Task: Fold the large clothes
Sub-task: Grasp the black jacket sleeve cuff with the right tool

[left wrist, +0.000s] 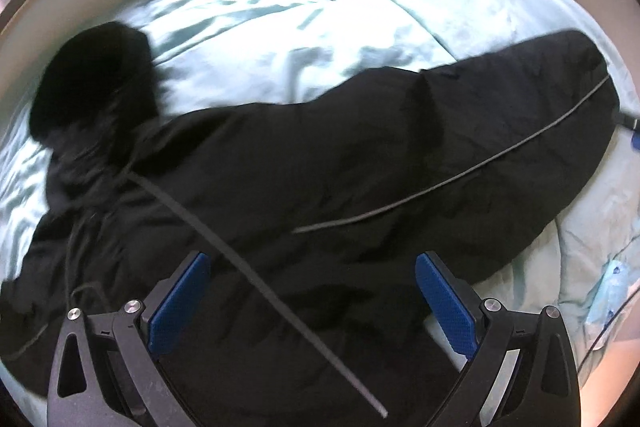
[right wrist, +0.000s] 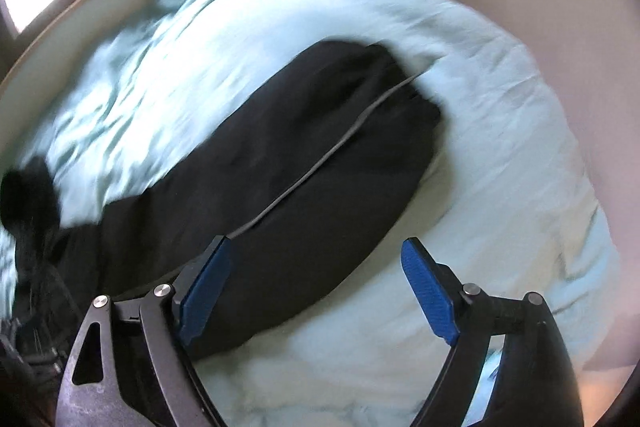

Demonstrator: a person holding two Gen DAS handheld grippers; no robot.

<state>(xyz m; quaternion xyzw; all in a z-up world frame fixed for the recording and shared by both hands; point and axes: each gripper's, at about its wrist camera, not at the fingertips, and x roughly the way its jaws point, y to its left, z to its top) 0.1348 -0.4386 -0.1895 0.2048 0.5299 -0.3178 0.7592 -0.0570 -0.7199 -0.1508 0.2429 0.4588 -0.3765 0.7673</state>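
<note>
Empty, wide-open hand-held gripper (right wrist: 316, 255) above coat (right wrist: 280, 163)

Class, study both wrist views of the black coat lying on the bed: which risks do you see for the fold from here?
1. The black coat lies on a rumpled, soft duvet, so the open left tongs might pinch bedding too.
2. The open right tongs straddle the coat's edge, so a grip there may catch only one layer.
3. Both views are blurred, suggesting hasty aim.
</note>
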